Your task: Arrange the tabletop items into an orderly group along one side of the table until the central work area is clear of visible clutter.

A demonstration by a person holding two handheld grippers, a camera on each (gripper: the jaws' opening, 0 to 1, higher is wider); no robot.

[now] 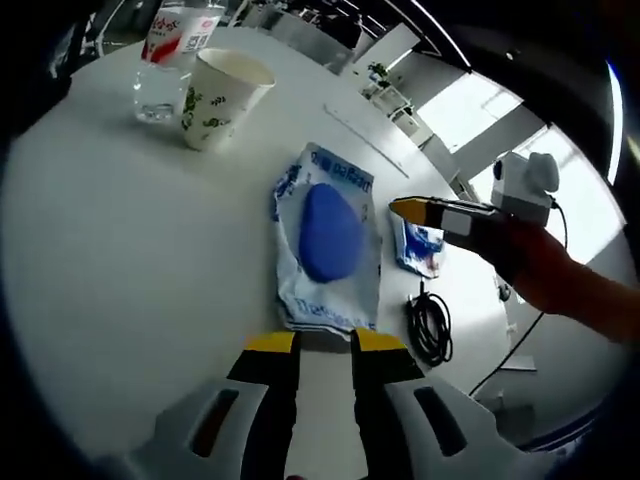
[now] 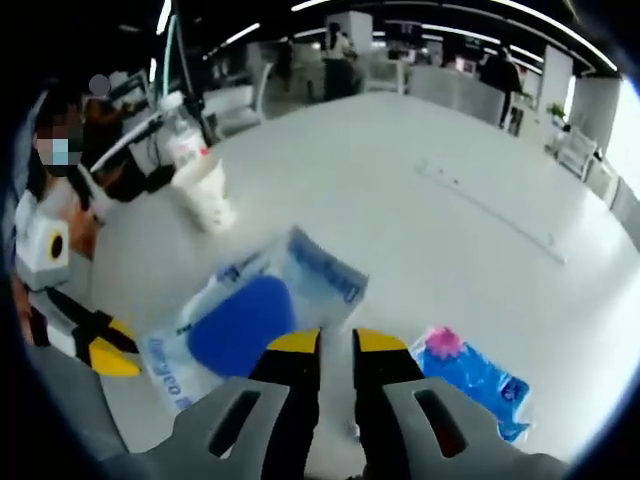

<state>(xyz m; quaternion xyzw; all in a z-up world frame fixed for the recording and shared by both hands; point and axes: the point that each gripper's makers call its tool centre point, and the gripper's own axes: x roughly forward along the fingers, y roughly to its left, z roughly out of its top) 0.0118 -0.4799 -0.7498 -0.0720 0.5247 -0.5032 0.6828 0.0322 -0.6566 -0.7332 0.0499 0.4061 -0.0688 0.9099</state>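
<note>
While a white round table [image 1: 110, 290] waits to be tidied, its middle holds a flat plastic packet with a blue oval pad inside [image 1: 330, 235], the largest piece of clutter, lying just ahead of the left gripper [image 1: 325, 342], whose yellow-tipped jaws stand narrowly parted with nothing between them, seemingly lined up to take the packet's near edge. At about two o'clock in the left gripper view the right gripper [image 1: 410, 209] reaches in beside the packet's far edge; from there its jaw gap cannot be told, but its own view shows the tips [image 2: 336, 342] close together and empty, poised between the packet and a smaller blue-and-pink pouch [image 2: 470, 375] at four o'clock. Toward eleven o'clock in the left gripper view, a printed paper cup [image 1: 222, 95] and a clear water bottle [image 1: 170, 60] stand touching near the rim, already a likely gathering side. Near four o'clock, a coiled black cable [image 1: 430, 325] lies by the edge.
</note>
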